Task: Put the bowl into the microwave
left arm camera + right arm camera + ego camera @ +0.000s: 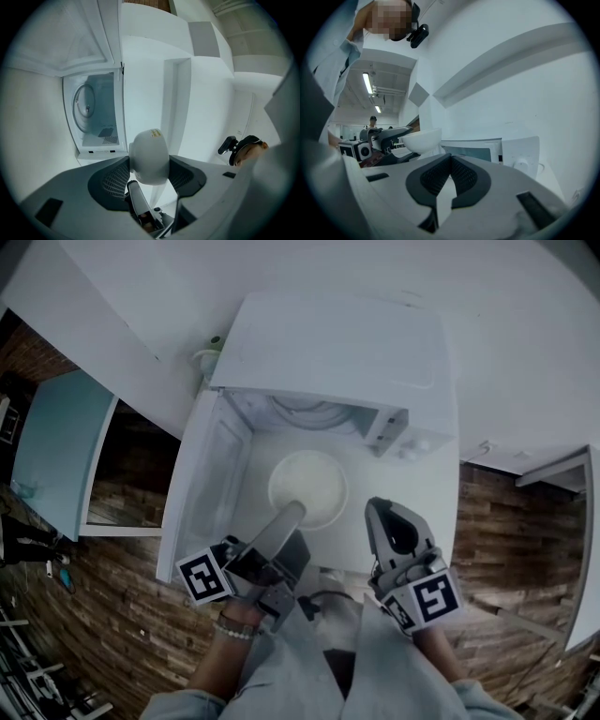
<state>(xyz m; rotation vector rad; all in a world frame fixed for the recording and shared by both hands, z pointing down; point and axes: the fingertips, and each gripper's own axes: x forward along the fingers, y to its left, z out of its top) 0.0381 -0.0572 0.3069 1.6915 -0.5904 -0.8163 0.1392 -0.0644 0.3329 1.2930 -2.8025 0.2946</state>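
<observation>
Just before the microwave's (337, 343) open mouth: white bowl (307, 486), held in the air, outside the cavity. Left gripper (296, 514) is clamped on the bowl's near rim, with the bowl tilted in its jaws. Microwave door (202, 484) is swung open at the cavity's left, and the glass turntable (309, 413) is visible inside. Right gripper (378, 514) is just right of the bowl, before the microwave's control side. Its jaws are pressed together, gripping nothing.
</observation>
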